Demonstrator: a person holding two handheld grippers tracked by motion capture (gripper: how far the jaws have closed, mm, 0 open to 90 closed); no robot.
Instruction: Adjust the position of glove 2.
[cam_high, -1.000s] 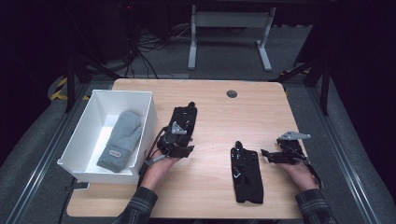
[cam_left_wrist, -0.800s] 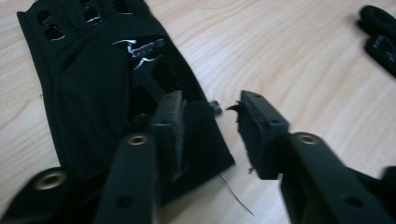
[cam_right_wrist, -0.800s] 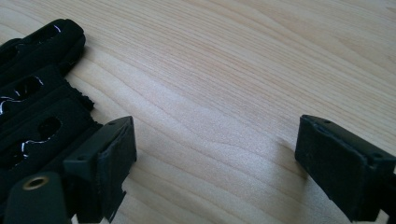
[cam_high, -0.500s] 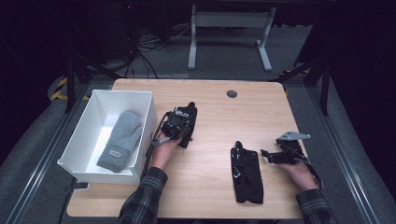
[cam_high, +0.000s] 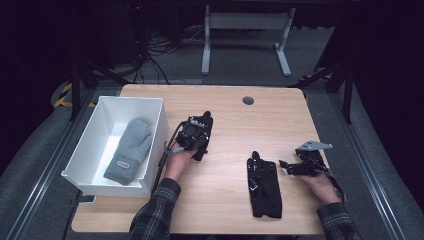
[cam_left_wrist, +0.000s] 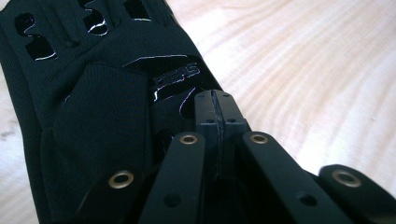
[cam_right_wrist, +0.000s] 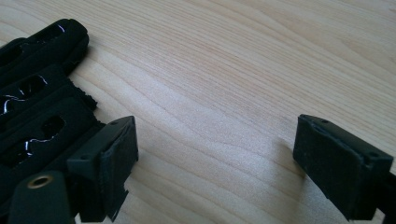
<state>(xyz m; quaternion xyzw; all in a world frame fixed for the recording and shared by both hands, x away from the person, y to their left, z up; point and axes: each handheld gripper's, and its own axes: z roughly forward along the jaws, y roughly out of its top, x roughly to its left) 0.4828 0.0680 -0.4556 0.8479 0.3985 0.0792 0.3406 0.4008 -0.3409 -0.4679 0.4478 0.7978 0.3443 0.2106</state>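
A black glove (cam_high: 205, 119) lies on the wooden table (cam_high: 235, 125) just right of the white box. My left gripper (cam_high: 196, 134) rests on it, and its jaws have just been closing. In the left gripper view the pads of my left gripper (cam_left_wrist: 215, 107) meet in a thin seam, pinching the glove (cam_left_wrist: 93, 93) near its printed logo. A second black glove (cam_high: 264, 187) lies flat near the front edge. My right gripper (cam_high: 287, 167) stands open just right of it. In the right gripper view, bare wood lies between the jaws of my right gripper (cam_right_wrist: 215, 149), with that glove (cam_right_wrist: 37, 107) at the left.
A white box (cam_high: 159, 125) stands at the table's left edge with a grey mitten (cam_high: 129, 150) lying in it. A round cable hole (cam_high: 248, 100) sits near the far edge. Beyond the table are desk legs and cables on the floor.
My left hand has moved forward onto the far black glove, and its jaws have closed there. The right hand and the near glove have stayed in place.
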